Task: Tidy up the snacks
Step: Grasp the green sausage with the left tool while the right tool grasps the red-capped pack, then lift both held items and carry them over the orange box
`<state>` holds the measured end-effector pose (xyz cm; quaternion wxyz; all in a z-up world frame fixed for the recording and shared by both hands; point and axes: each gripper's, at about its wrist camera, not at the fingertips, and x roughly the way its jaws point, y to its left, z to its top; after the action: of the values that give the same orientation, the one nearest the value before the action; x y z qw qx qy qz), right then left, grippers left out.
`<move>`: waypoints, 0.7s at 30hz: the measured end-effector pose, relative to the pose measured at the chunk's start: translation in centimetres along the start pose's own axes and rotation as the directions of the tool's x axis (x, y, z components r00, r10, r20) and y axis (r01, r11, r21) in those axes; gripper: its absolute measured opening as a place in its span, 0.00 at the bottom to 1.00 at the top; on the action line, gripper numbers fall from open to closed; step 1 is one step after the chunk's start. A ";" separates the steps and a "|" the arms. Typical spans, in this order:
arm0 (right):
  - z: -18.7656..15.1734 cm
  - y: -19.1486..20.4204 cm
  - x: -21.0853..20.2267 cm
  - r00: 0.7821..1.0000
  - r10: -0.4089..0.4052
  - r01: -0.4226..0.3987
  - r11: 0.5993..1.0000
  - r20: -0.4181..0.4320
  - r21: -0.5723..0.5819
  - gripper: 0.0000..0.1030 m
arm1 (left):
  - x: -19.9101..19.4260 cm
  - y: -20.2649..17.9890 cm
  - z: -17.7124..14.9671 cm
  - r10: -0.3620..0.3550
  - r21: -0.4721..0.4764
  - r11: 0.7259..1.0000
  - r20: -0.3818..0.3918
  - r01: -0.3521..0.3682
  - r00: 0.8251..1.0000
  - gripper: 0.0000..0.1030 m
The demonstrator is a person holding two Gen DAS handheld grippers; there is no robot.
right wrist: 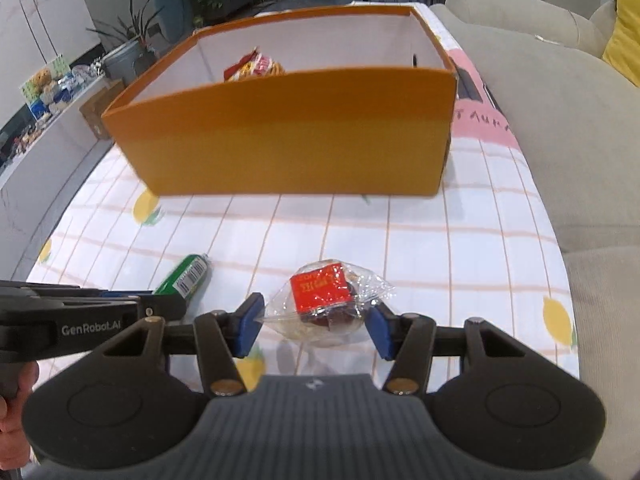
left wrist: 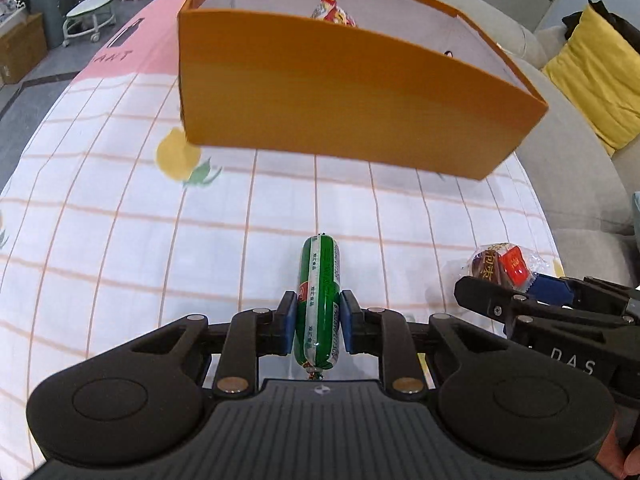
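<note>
My left gripper (left wrist: 319, 298) is shut on a green sausage stick (left wrist: 320, 276), which lies lengthwise between the blue pads and points at the orange box (left wrist: 340, 92). In the right wrist view the same sausage (right wrist: 186, 278) pokes out at lower left. My right gripper (right wrist: 314, 324) is shut on a clear-wrapped pastry with a red label (right wrist: 320, 294), with both pads pressed on the wrapper's ends and its shadow on the cloth below. The orange box (right wrist: 288, 132) stands open ahead of both grippers. A red and yellow snack packet (right wrist: 256, 66) lies inside it.
The checked tablecloth with lemon prints (left wrist: 120, 240) covers the table. A grey sofa (right wrist: 540, 120) with a yellow cushion (left wrist: 596, 76) runs along the right edge. A floor with a small wheeled stool (left wrist: 90, 16) lies off the left edge.
</note>
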<state>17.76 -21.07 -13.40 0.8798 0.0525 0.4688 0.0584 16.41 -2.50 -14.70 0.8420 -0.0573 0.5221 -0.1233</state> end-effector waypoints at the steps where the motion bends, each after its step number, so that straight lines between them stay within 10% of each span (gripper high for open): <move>1: -0.3 0.0 -0.2 1.000 0.000 0.000 1.000 -0.004 0.001 0.52 | -0.4 0.2 -0.3 0.001 -0.004 1.000 -0.021 -0.001 1.000 0.24; 10: -2.2 0.6 -1.7 1.000 -0.007 0.006 1.000 -0.028 -0.012 0.52 | -0.2 0.0 -1.2 0.049 -0.021 0.998 -0.137 -0.053 0.989 0.24; 21: -2.7 0.8 -2.3 0.999 -0.006 0.004 1.000 -0.051 -0.026 0.52 | -1.3 0.1 -1.9 0.003 -0.059 0.998 -0.087 -0.008 0.996 0.23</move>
<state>14.17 -20.49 -12.92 0.8683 0.0385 0.4905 0.0636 14.19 -1.99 -14.49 0.8167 -0.0755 0.5619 -0.1078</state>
